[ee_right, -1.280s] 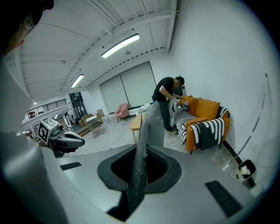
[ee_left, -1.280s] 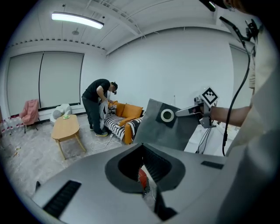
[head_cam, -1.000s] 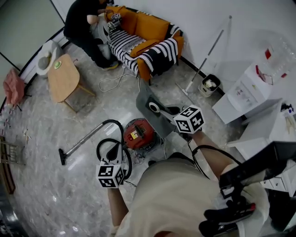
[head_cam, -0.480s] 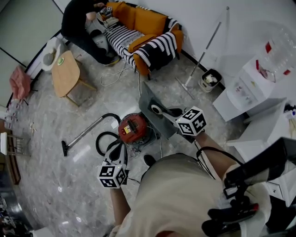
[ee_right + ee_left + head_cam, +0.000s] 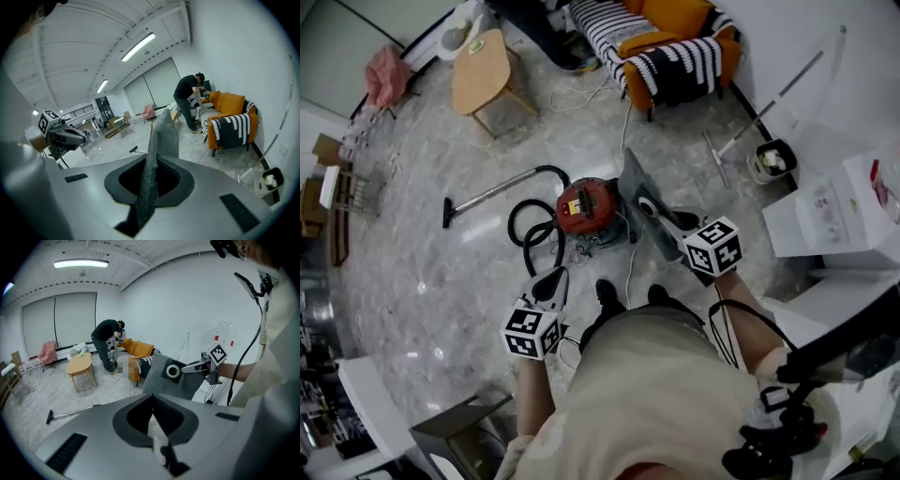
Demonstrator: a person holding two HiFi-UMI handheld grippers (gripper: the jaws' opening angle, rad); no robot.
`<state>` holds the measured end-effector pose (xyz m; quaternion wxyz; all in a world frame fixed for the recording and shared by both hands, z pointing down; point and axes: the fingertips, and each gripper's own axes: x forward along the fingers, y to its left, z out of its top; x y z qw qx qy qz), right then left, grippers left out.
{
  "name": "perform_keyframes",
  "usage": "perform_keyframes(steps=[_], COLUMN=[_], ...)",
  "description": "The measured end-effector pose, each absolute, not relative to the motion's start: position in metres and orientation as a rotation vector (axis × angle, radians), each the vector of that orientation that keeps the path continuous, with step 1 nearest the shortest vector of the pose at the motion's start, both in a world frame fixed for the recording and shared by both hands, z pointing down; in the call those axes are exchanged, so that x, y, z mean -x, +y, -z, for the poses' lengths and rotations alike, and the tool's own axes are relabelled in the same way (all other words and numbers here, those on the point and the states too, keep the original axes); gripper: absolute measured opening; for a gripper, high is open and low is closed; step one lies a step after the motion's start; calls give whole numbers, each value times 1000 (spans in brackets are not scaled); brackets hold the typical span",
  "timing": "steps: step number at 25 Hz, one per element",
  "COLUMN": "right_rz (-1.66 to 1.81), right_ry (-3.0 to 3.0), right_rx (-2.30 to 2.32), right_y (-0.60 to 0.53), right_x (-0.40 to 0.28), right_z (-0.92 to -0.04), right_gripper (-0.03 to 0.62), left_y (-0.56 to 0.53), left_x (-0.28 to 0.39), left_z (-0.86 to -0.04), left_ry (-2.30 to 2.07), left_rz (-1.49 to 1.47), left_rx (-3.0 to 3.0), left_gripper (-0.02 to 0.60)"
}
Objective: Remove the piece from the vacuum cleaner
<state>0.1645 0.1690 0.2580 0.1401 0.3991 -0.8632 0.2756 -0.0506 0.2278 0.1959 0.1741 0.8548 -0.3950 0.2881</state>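
The red vacuum cleaner (image 5: 586, 208) stands on the marble floor with its black hose (image 5: 525, 230) looped at its left. My right gripper (image 5: 661, 214) is shut on a flat grey dust bag (image 5: 637, 202) with a white ring, held just right of the cleaner. That bag shows edge-on between the jaws (image 5: 161, 136) in the right gripper view, and face-on (image 5: 176, 378) in the left gripper view. My left gripper (image 5: 551, 278) hovers below the cleaner, near the person's feet. It is shut, with nothing in it.
A wand with a floor nozzle (image 5: 492, 192) lies left of the cleaner. Farther off are a wooden table (image 5: 483, 70), an orange sofa with a striped throw (image 5: 675, 42), a mop and bucket (image 5: 772, 159), and white cabinets (image 5: 834, 211). A person (image 5: 107, 341) bends by the sofa.
The head view has swung, so the cleaner sits higher in frame. Both grippers have shifted across the floor. The left one has left the hose loop. The bag stays in the right gripper.
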Motion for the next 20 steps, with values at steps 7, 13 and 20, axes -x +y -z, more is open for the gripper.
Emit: perform_keyframes(steps=[7,13,20], right_rz=[-868,-862,-789], right_ry=[-2535,-2489,-2469], right_rx=[-1105,-1001,-948], right_y=[198,223,241], right_x=[-148,-122,-71], right_z=[-261,-276,-273], right_gripper=[25,25,25], left_y=[239,256,281], left_x=[52,63,119], left_z=[-198,-196,-196], left_ry=[-1121,-1151,-1187], left_rz=[-879,-842,-815], left_rx=[-2420,-2414,-2380], left_gripper=[-6,-6,-6])
